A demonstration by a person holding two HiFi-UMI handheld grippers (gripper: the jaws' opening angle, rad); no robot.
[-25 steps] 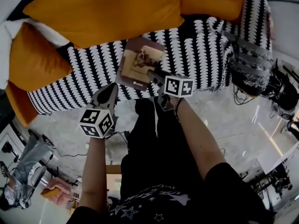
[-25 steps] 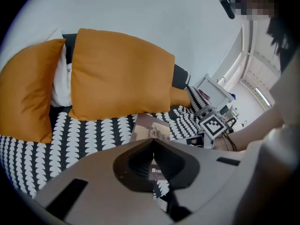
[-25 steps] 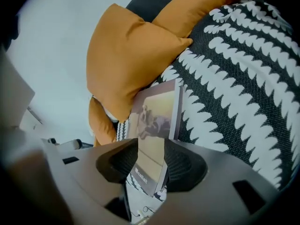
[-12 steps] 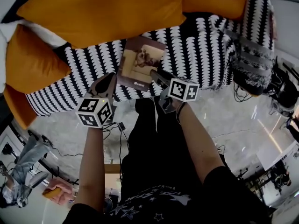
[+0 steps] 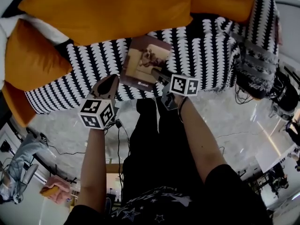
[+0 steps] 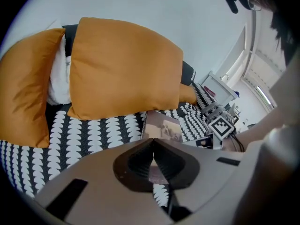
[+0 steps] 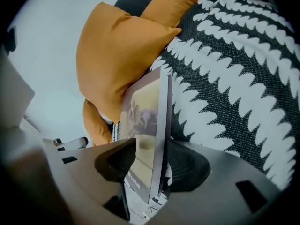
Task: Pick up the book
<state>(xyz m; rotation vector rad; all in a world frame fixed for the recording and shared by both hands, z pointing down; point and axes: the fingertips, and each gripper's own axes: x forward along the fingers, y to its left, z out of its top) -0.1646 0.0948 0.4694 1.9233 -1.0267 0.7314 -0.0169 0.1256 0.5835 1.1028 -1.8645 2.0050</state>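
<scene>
Right gripper [image 5: 158, 75], jaws just opening, is straddling the near edge of the book [image 5: 145, 60]; left gripper [image 5: 111, 81], closed and empty, is hovering alongside.

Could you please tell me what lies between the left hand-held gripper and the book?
Only a bare strip of black-and-white sofa cover separates the left hand-held gripper from the book, as the head view shows.
</scene>
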